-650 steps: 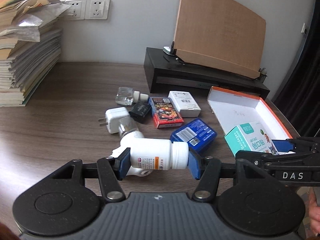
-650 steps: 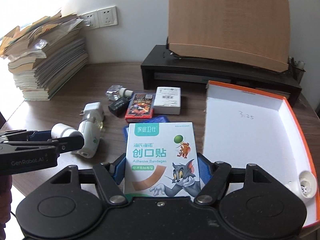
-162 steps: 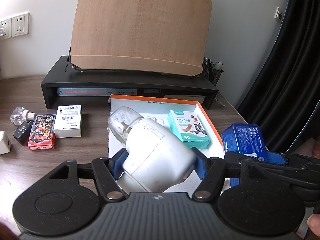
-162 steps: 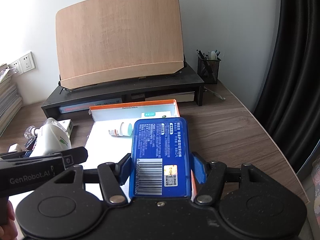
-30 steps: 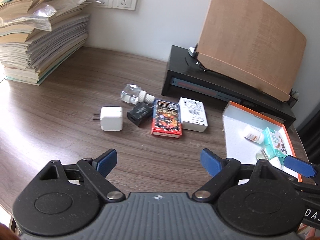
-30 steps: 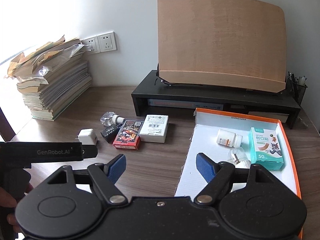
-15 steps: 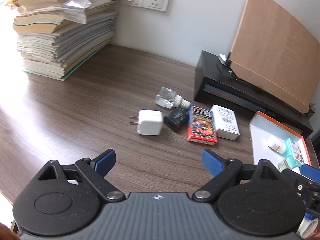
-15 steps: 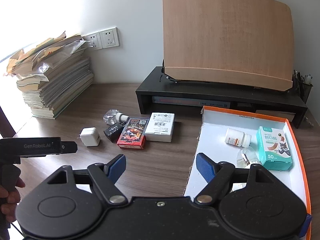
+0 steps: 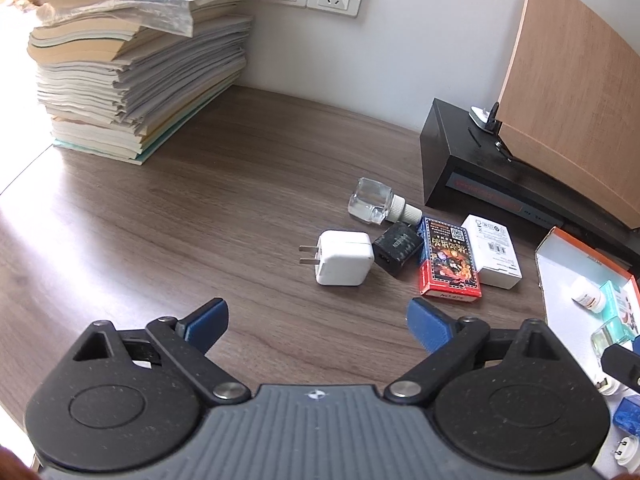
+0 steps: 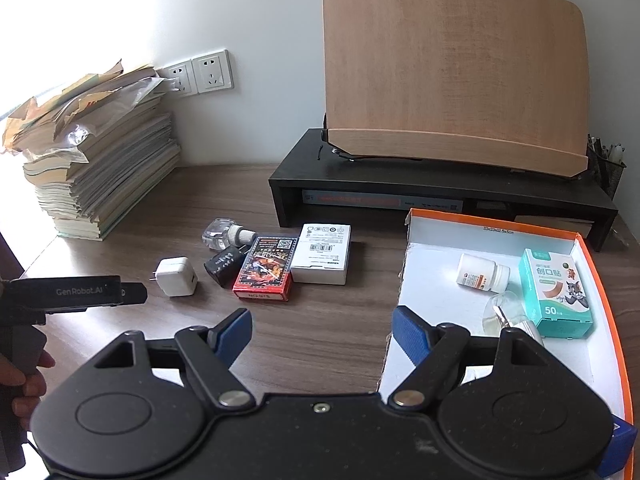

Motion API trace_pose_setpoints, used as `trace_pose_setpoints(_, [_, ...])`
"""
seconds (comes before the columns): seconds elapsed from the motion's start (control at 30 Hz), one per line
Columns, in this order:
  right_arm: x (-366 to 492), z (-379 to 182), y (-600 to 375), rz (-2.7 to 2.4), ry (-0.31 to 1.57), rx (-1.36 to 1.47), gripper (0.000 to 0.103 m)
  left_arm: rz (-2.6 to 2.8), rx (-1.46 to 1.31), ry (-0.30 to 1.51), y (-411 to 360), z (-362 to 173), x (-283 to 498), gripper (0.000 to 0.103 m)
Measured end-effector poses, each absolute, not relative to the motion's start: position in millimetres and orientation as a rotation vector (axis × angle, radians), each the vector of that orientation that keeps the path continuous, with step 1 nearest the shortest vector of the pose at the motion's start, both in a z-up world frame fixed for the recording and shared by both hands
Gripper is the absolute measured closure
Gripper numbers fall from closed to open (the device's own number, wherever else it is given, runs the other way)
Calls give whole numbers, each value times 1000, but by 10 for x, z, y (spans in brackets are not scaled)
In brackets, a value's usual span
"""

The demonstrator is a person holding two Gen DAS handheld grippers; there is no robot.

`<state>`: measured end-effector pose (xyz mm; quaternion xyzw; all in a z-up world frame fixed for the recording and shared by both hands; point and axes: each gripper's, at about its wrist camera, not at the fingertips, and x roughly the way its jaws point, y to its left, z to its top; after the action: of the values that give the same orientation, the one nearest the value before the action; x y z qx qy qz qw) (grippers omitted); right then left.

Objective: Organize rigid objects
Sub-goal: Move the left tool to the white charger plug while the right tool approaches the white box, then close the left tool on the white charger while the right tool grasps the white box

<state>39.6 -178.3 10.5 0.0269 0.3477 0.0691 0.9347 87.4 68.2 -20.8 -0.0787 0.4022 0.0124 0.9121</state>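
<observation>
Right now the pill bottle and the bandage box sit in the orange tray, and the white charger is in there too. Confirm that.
Not quite. The pill bottle and bandage box are in the orange tray, but the white charger is still out on the desk, left of the tray beside the black adapter. The right wrist view shows it.

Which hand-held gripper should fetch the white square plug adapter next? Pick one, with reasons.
Left. The left hand-held gripper is open and empty, with the white square plug adapter just ahead of it. The right hand-held gripper, also open, sits by the orange-rimmed white box, farther off.
</observation>
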Motion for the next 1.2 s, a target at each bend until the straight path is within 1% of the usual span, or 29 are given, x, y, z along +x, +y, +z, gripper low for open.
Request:
trace_pose_setpoints(0.53, [694, -80, -1654, 55, 757, 39, 12, 30, -108, 763, 571, -678, 1361, 5])
trace_pose_setpoints(0.63, [764, -104, -1600, 55, 756, 37, 12, 38, -89, 743, 538, -723, 1398, 14])
trace_pose_setpoints(0.67, [788, -114, -1582, 55, 758, 36, 12, 35, -89, 741, 530, -740, 1414, 19])
trace_pose_setpoints(0.73, [849, -136, -1545, 53, 762, 31, 12, 32, -85, 731, 514, -758, 1425, 23])
trace_pose_setpoints(0.8, [896, -147, -1518, 52, 762, 31, 12, 13, -79, 711, 503, -771, 1427, 41])
trace_pose_setpoints(0.83, [920, -149, -1510, 53, 762, 35, 12, 5, -73, 704, 496, -771, 1429, 43])
trace_pose_setpoints(1.2, [1443, -296, -1466, 58, 805, 112, 12, -65, -122, 691, 636, -708, 1302, 43])
